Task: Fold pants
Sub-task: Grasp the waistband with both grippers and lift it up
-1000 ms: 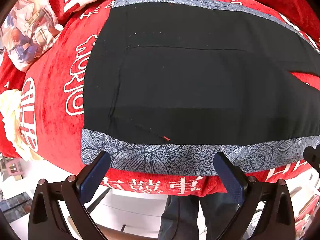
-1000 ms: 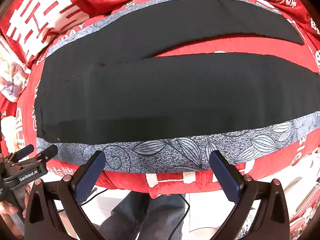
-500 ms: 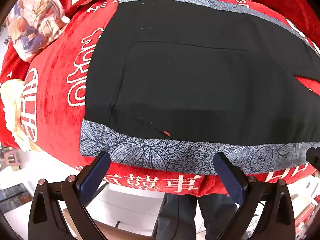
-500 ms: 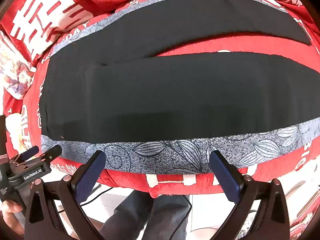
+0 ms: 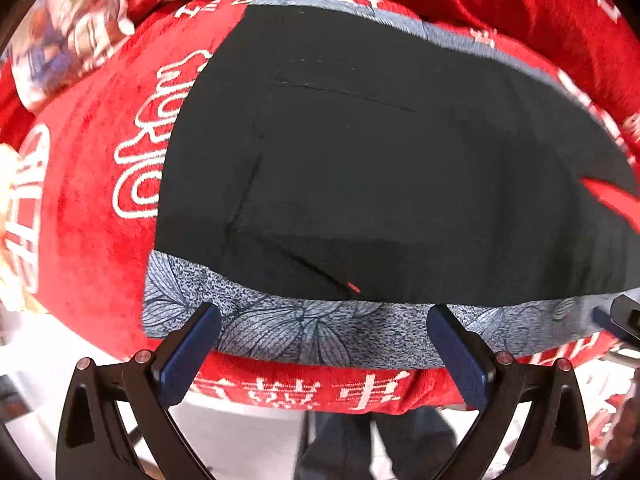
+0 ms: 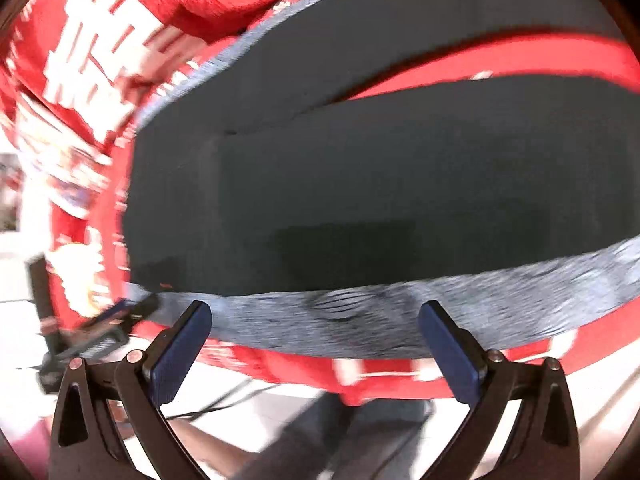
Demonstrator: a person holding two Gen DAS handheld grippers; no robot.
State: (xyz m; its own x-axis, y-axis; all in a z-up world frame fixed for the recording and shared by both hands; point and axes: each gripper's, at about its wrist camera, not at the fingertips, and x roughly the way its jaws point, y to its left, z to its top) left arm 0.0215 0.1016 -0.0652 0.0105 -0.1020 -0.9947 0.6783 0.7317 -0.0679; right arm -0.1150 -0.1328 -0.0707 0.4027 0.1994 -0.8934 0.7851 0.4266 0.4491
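Note:
Black pants with a grey leaf-patterned side stripe lie flat on a red blanket. The left wrist view shows the waist end; the right wrist view shows both legs spread apart toward the right. My left gripper is open and empty, hovering at the near stripe edge by the waist. My right gripper is open and empty, hovering at the near stripe farther along the leg. The left gripper also shows in the right wrist view.
The red blanket carries white lettering and hangs over the near edge. A patterned pillow lies at the far left. A person's dark trouser legs stand below the edge. The right wrist view is motion-blurred.
Both grippers have moved closer to the near edge of the pants and shifted left. The pants have not moved. Both grippers stay open.

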